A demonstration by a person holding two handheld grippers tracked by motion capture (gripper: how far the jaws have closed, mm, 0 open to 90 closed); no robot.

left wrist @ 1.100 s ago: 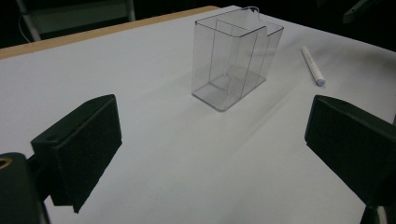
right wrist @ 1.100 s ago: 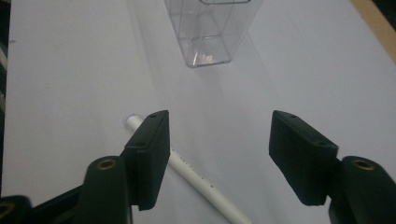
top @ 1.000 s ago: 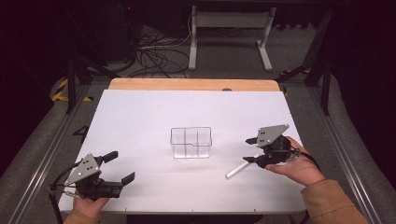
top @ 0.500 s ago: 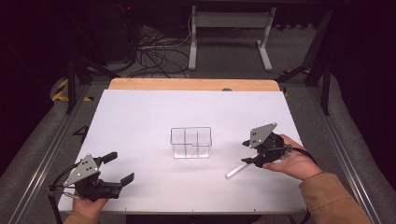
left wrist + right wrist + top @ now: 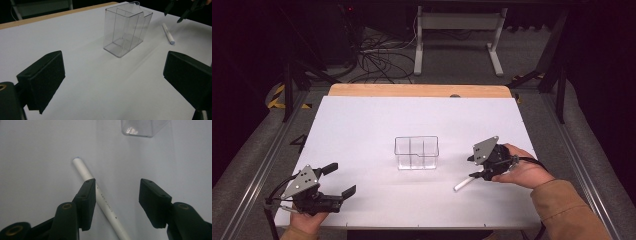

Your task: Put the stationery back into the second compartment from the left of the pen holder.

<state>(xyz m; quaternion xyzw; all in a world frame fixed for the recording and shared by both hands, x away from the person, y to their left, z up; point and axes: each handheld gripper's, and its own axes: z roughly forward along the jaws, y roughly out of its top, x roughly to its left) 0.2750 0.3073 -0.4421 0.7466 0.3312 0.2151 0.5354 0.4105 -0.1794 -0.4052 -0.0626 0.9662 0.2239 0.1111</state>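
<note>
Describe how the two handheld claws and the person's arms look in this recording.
Both are black two-jaw tools. The left claw and the right claw each carry a grey three-cornered plate with small holes on top. The gripper views show blocky black jaws with flat pads, and brass-coloured fasteners at the bases. Thin black cables trail from each. The right arm wears a tan-brown sleeve.

clear box (image 5: 416, 152): 1 | white marker (image 5: 463, 184): 1 | grippers: 2
</note>
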